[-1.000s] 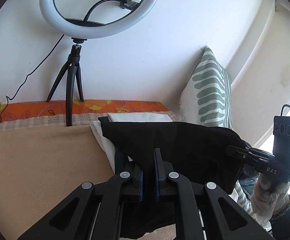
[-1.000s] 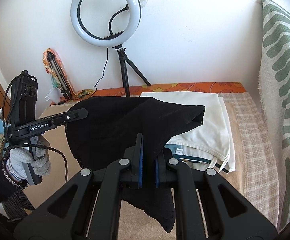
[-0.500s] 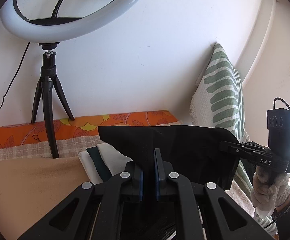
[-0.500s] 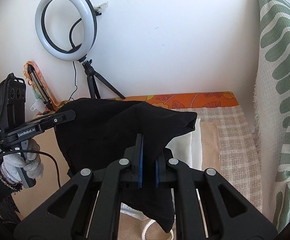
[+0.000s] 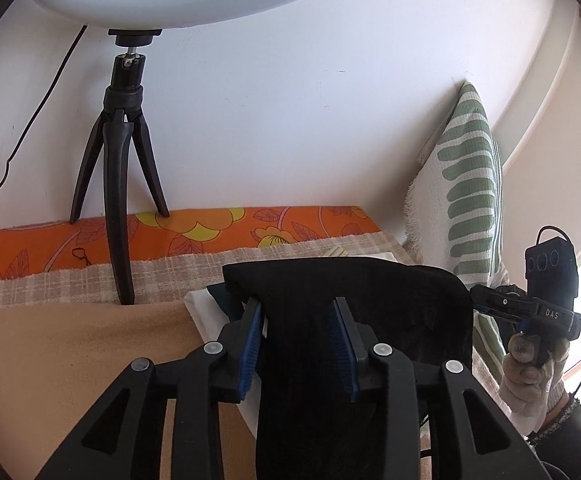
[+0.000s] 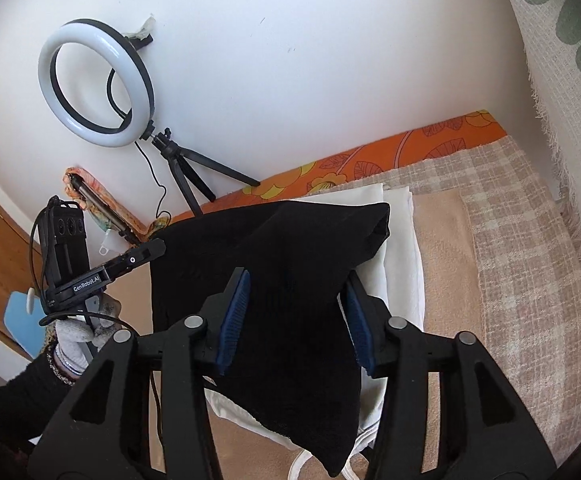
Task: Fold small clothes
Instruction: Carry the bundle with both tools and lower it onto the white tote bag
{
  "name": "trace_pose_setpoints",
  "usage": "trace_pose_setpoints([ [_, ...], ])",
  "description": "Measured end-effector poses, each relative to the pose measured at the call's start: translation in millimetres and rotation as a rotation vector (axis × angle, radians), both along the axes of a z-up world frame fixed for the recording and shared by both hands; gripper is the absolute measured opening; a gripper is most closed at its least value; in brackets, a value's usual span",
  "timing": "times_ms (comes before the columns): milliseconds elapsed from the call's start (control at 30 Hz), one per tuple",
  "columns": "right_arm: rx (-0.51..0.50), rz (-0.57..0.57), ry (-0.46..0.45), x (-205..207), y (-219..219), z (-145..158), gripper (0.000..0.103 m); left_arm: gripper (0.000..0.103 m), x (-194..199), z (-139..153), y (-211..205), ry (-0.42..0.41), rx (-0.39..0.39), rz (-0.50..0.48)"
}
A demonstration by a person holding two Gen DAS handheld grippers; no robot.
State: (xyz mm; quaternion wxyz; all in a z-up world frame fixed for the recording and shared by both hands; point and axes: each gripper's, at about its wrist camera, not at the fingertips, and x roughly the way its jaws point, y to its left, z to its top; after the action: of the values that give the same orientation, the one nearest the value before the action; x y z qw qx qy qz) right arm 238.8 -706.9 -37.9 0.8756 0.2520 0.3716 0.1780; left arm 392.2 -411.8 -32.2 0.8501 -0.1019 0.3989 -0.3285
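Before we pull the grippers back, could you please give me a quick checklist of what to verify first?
1. Left gripper released: ok, jaws stand apart, with the black garment running between them.
2. Right gripper released: ok, jaws also apart around the cloth.
3. Cloth free of the blue pads: cannot tell, it lies close against them in both views.
4. Garment over the white folded stack: ok.
5. Garment lying flat: not ok, it is humped at the far end, and a corner trails past the stack's near edge.
6. Tripod out of the way: ok, it stands apart to the left.
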Motion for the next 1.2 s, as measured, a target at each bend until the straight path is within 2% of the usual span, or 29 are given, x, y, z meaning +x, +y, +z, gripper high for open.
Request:
trace_pose_setpoints([
  [100,0.080,-0.055,0.003,9,-14,-4,0.053,0.035,12,-1,-2,0.043,-0.015,-0.001],
  [233,0.067,-0.124,0.065,29,-18,-15,0.053,0.034,25,-7,-5,0.085,-0.027,0.013],
  [267,0.057,-0.134,0.082,35,-18,-18,0.050,0.034,29,-8,-5,0.099,-0.041,0.018],
  [333,0.046,-0.148,0.121,43,-16,-24,0.036,0.032,35,-11,-5,0.120,-0.061,0.032],
  [367,0.042,-0.153,0.129,49,-16,-27,0.036,0.029,37,-12,-6,0.127,-0.069,0.033],
  [400,0.038,-0.159,0.131,52,-15,-29,0.033,0.020,40,-14,-7,0.130,-0.071,0.033],
  [433,0.034,-0.162,0.130,54,-13,-29,0.025,0.014,41,-15,-8,0.127,-0.063,0.037],
  [467,0.029,-0.165,0.126,57,-11,-30,0.020,0.000,41,-15,-9,0.112,-0.051,0.046],
  [500,0.016,-0.173,0.117,57,-9,-27,0.013,0.000,39,-15,-9,0.091,-0.043,0.050],
  [633,-0.105,-0.171,0.030,53,5,-5,0.006,0.000,22,-7,-2,-0.008,-0.045,0.074],
  [767,-0.143,-0.188,-0.053,58,6,15,0.005,0.000,20,-5,6,-0.043,-0.045,0.112],
  [900,-0.196,-0.205,-0.042,78,12,14,0.002,0.000,25,-8,2,-0.063,0.005,0.114],
  [967,-0.169,-0.181,-0.032,82,13,10,0.002,0.000,26,-8,-1,-0.081,0.046,0.109],
  [1067,-0.139,-0.220,0.029,83,4,3,0.004,0.001,30,-12,-4,-0.067,0.073,0.096],
  [1133,-0.137,-0.263,0.056,78,-3,1,0.013,0.010,32,-13,-1,-0.056,0.069,0.106],
  [1167,-0.116,-0.267,0.055,74,-7,1,0.015,0.021,31,-12,1,-0.063,0.070,0.117],
  [1200,-0.085,-0.262,0.056,70,-11,1,0.019,0.024,29,-10,4,-0.071,0.067,0.125],
])
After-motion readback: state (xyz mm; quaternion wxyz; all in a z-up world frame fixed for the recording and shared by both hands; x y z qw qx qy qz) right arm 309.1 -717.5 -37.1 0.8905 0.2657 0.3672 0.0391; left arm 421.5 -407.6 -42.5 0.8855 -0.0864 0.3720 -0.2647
